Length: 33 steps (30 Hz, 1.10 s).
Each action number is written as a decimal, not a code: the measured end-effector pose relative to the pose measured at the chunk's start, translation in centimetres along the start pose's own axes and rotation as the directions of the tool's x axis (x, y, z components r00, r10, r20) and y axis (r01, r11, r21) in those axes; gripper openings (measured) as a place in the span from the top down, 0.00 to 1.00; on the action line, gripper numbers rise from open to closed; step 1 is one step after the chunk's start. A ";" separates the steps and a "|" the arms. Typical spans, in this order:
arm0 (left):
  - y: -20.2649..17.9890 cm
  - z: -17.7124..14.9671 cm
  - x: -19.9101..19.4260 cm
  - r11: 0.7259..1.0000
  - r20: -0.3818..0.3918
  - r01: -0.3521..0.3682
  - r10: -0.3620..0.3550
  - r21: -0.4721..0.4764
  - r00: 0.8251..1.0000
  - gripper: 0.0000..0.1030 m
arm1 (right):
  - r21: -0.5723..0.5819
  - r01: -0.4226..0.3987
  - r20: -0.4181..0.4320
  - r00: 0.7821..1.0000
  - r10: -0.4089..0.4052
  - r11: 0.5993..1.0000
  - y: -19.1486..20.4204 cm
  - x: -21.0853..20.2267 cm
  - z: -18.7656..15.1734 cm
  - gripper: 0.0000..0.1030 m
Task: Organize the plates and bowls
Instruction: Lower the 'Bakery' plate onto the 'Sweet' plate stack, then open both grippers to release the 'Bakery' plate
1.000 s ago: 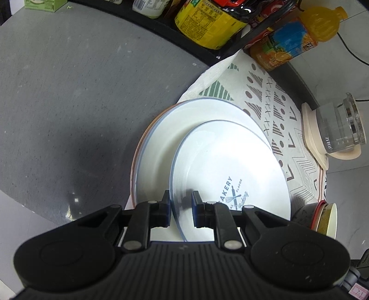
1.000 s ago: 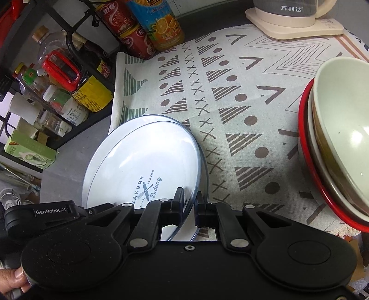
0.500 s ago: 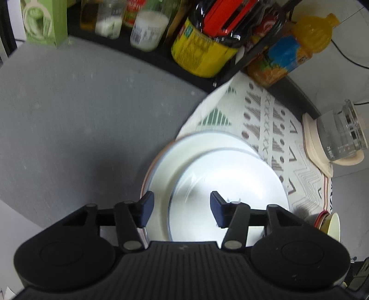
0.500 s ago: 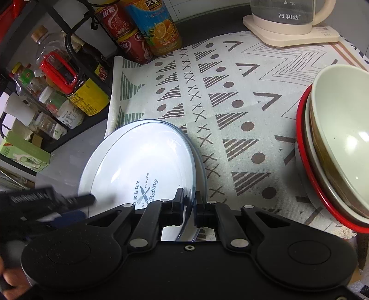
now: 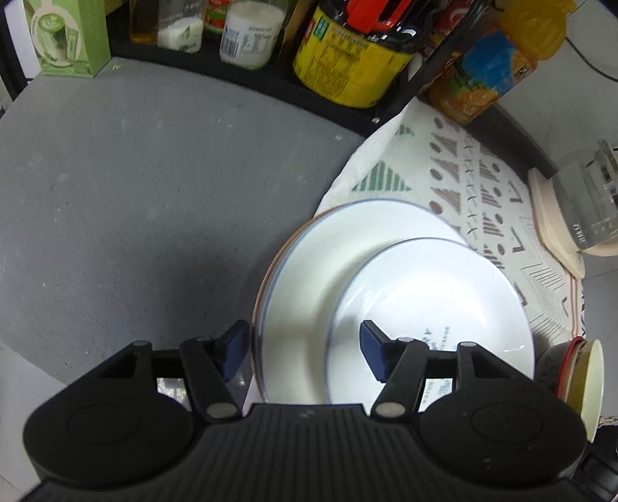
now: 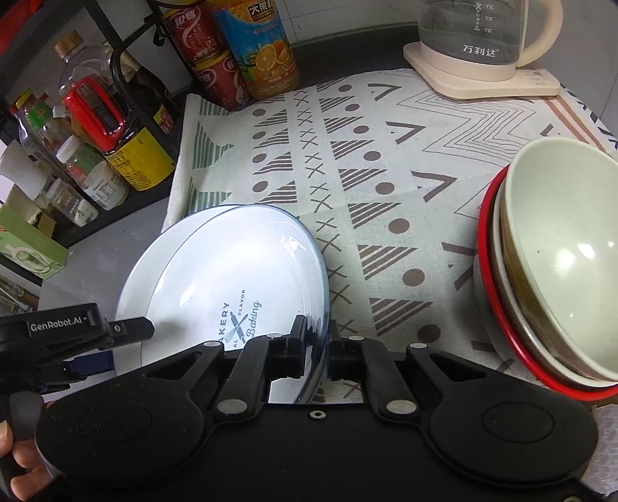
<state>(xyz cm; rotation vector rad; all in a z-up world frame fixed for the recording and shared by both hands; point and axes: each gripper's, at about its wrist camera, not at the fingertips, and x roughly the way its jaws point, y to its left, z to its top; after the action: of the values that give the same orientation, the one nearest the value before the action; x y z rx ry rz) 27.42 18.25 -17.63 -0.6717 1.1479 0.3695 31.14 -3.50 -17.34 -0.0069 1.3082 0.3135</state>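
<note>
The right gripper (image 6: 322, 347) has its jaws clamped on the near rim of the printed plate (image 6: 231, 278), while the left gripper (image 5: 303, 349), jaws opening, straddles the plate stack's (image 5: 309, 278) near edge untouched

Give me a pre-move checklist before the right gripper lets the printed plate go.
1. Right gripper clamped on printed plate rim: ok.
2. Left gripper off the plate: ok, jaws opening, pads touching nothing.
3. Printed plate lying over the larger plates: ok, off-centre toward the cloth.
4. Printed plate seated flat: cannot tell.
5. Bowl stack apart from the plates: ok.
6. Kettle out of the way: ok.
</note>
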 end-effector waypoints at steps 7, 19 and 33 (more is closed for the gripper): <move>0.6 -0.1 0.5 1.000 0.003 -0.010 0.010 -0.004 1.000 0.41 | -0.012 0.016 -0.009 1.000 -0.016 1.000 -0.3 0.8 0.0 0.88; 1.2 0.6 -0.3 1.000 0.043 0.023 -0.023 -0.004 0.999 0.64 | -0.039 0.014 -0.032 0.999 -0.015 0.999 0.4 2.7 0.2 0.82; 1.6 1.1 -1.1 1.000 0.049 0.002 -0.002 0.004 0.999 0.72 | -0.023 -0.022 -0.033 0.999 0.021 0.999 0.4 1.4 0.3 0.74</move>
<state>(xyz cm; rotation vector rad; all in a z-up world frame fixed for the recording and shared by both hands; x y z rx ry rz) 26.78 20.25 -16.81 -0.6569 1.1006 0.3801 31.67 -2.75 -18.53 -0.0178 1.3377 0.3482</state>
